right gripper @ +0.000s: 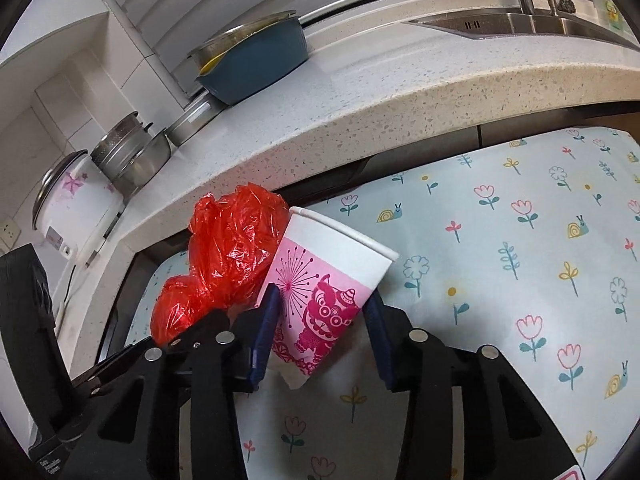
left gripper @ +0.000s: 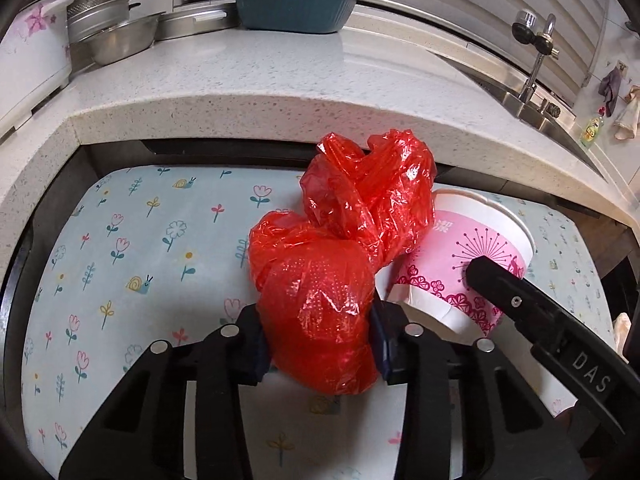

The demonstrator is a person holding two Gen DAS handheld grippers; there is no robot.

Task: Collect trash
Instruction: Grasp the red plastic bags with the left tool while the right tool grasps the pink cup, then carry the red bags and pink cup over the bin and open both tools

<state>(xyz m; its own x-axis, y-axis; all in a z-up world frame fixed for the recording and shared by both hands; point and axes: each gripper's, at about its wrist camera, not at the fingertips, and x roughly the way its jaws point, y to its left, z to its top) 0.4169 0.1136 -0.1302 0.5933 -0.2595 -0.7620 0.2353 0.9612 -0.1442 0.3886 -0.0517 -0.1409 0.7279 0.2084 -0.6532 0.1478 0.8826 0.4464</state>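
My left gripper point(left gripper: 318, 340) is shut on a crumpled red plastic bag point(left gripper: 320, 300) and holds it above a floral mat point(left gripper: 132, 248). The bag's upper part bulges toward the counter edge. My right gripper point(right gripper: 320, 332) is shut on a pink and white paper cup point(right gripper: 320, 280), tilted, right beside the bag point(right gripper: 232, 252). In the left wrist view the cup point(left gripper: 460, 264) sits at the right of the bag, with a right gripper finger point(left gripper: 520, 300) across it. In the right wrist view the left gripper's fingers point(right gripper: 192, 332) show below the bag.
A speckled stone counter point(left gripper: 240, 80) runs behind the mat. On it stand a blue basin point(left gripper: 296, 4), steel bowls point(left gripper: 112, 28) and a rice cooker point(left gripper: 32, 52). A sink with a tap point(left gripper: 536, 68) lies at the far right.
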